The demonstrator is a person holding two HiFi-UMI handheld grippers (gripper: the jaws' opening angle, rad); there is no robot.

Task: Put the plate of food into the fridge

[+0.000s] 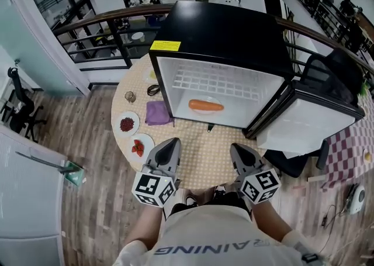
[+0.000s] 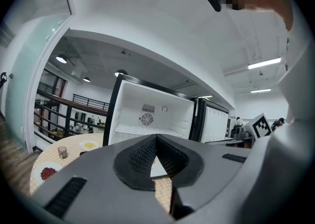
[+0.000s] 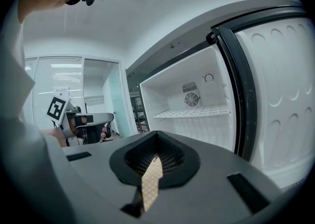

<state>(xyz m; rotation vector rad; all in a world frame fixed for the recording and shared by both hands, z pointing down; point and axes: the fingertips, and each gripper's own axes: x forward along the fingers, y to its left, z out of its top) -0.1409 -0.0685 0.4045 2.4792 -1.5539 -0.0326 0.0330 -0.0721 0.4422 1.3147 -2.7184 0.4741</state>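
A black mini fridge (image 1: 222, 31) stands on the round table (image 1: 198, 159) with its door (image 1: 307, 124) swung open to the right. On the fridge floor lies a white plate with an orange piece of food (image 1: 205, 106). My left gripper (image 1: 170, 147) and right gripper (image 1: 238, 152) hover side by side over the table's near edge, in front of the fridge, both shut with nothing in them. The left gripper view shows its jaws (image 2: 156, 142) closed, pointing at the white fridge interior (image 2: 147, 114). The right gripper (image 3: 156, 144) faces the wire shelf (image 3: 194, 113).
Left of the fridge on the table are a purple cloth (image 1: 156, 112), a plate of dark red food (image 1: 127, 124), a plate of red pieces (image 1: 140, 146), a small glass (image 1: 130, 96) and a black cable (image 1: 153, 89). A railing (image 1: 93, 37) runs behind.
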